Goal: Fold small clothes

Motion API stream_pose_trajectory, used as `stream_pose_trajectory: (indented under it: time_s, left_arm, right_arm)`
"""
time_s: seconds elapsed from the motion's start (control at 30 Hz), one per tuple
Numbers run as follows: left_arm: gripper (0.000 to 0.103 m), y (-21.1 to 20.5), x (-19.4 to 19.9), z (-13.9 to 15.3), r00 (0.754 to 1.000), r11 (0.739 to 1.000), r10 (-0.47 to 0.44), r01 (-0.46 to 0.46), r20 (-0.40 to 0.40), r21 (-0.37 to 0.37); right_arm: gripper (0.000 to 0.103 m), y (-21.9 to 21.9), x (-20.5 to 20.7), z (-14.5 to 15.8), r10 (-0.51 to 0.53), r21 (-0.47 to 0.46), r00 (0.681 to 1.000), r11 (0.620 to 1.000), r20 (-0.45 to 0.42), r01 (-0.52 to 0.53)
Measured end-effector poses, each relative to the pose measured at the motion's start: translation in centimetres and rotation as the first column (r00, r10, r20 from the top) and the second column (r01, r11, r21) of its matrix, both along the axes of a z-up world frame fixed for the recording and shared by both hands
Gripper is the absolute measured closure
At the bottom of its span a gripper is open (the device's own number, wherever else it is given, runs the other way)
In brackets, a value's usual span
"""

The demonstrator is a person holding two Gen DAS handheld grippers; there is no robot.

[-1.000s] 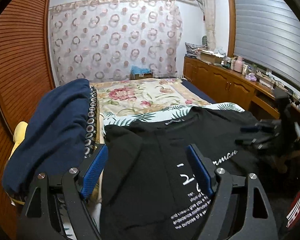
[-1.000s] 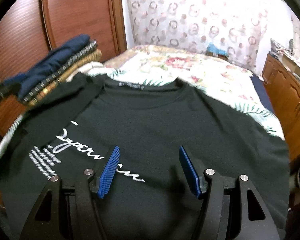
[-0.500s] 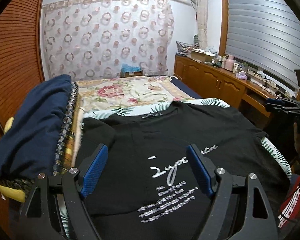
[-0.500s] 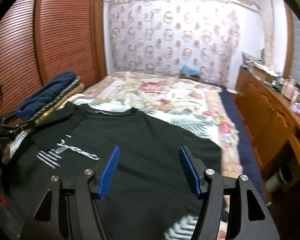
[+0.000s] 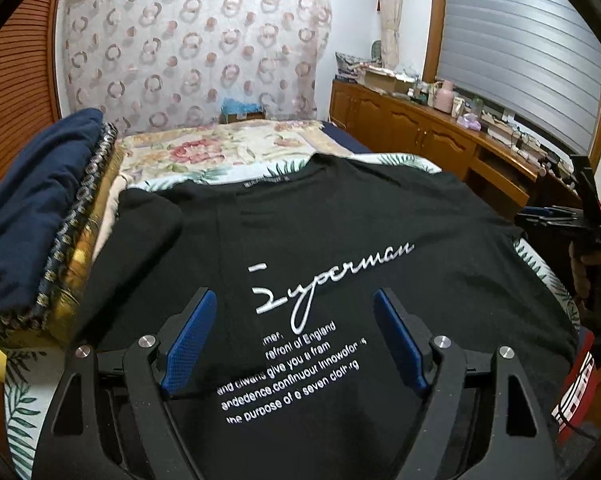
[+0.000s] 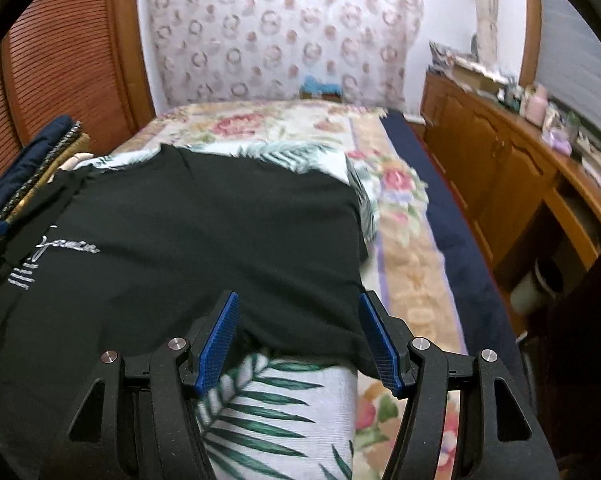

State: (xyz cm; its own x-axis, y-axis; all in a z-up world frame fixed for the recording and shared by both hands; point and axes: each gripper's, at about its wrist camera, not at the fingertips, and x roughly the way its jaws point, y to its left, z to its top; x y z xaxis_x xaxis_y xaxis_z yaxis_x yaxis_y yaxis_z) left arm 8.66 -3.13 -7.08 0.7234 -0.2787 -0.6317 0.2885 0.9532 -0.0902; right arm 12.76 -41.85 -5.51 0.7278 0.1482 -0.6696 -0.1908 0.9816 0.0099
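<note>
A black T-shirt (image 5: 340, 216) with white "Superman" lettering lies flat on a leaf-print cloth on the bed; its left sleeve (image 5: 148, 220) is folded inward. My left gripper (image 5: 294, 320) is open and empty, above the shirt's printed chest. In the right wrist view the same shirt (image 6: 204, 240) fills the left half. My right gripper (image 6: 298, 320) is open and empty, over the shirt's right bottom corner and the leaf-print cloth (image 6: 276, 400). The right gripper also shows in the left wrist view (image 5: 560, 216) at the far right edge.
A stack of folded clothes, navy on top (image 5: 36, 208), stands left of the shirt. The floral bedspread (image 5: 220, 148) stretches behind. A wooden sideboard (image 5: 440, 136) with clutter runs along the right. Louvered wooden doors (image 6: 68, 48) are on the left.
My left gripper has pulled back toward the shirt's hem, bringing the printed text into view. My right gripper has swung right, to the shirt's right bottom corner. Both stayed open.
</note>
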Motion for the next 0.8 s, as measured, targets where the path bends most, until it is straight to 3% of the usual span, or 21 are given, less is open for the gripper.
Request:
stream_pose_trajectory:
  time_s: [0.43, 0.6, 0.7, 0.8]
  left_arm:
    - [0.022, -1.3, 1.0, -2.0, 0.994, 0.998, -0.034, 0.039, -0.104, 0.043]
    - [0.022, -1.2, 1.4, -2.5, 0.99, 0.998, -0.034, 0.042, -0.139, 0.055]
    - [0.022, -1.4, 1.7, -3.0, 0.985, 0.997, -0.035, 0.047, -0.171, 0.067]
    - [0.02, -1.6, 1.8, -3.1, 0.984, 0.995, -0.036, 0.05, -0.175, 0.08]
  right_arm:
    - [0.039, -3.3, 2.9, -0.7, -0.023, 0.108, 0.994, 0.994, -0.104, 0.034]
    - [0.044, -3.4, 2.7, -0.7, -0.022, 0.121, 0.993, 0.992, -0.114, 0.036]
    - [0.051, -3.7, 2.5, -0.8, -0.012, 0.137, 0.994, 0.99, -0.112, 0.027]
    - [0.066, -3.4, 2.1, -0.6, -0.014, 0.108, 0.996, 0.994, -0.089, 0.024]
